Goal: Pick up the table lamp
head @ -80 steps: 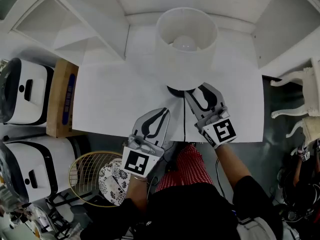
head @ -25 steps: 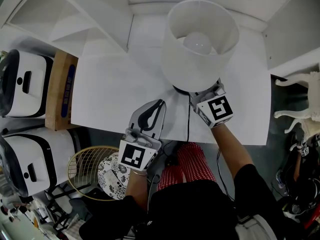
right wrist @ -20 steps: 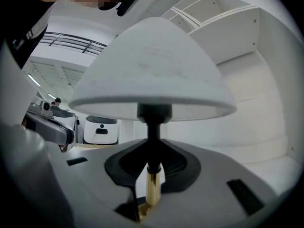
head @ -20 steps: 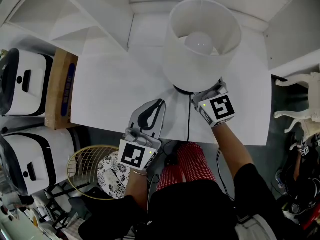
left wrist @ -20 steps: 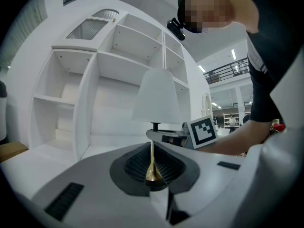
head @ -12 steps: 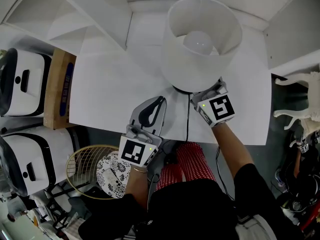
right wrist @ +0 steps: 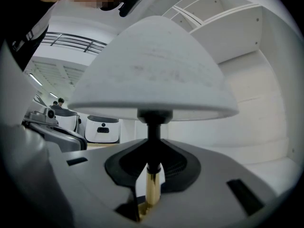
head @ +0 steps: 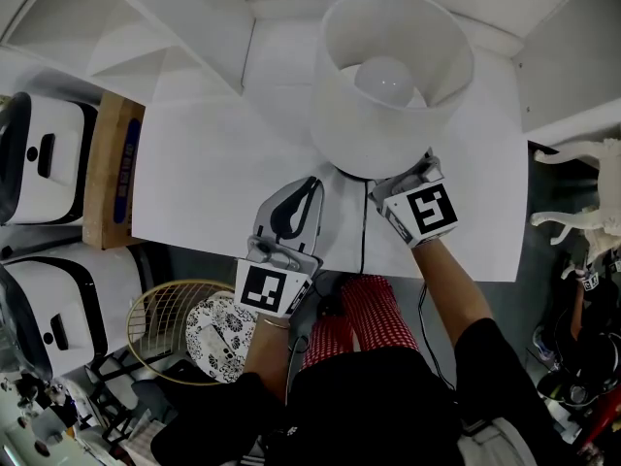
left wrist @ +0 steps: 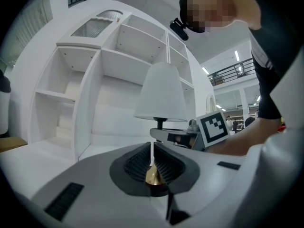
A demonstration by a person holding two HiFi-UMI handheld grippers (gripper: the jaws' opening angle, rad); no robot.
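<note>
Table lamp (head: 388, 76), white drum shade, black-and-brass stem (right wrist: 152, 141), upright over white desk (head: 204, 183), toward its back. Right claw (right wrist: 153, 175), jaws just closed, clamps stem under shade. Left claw (head: 309, 187) fully closed, empty, near lamp base.

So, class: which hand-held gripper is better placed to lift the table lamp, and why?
Right. The right hand-held gripper has just closed its jaws on the lamp stem under the shade; the left hand-held gripper is shut, empty, apart from it.

Table lamp (head: 361, 129): white shade, brass stem, upright.
</note>
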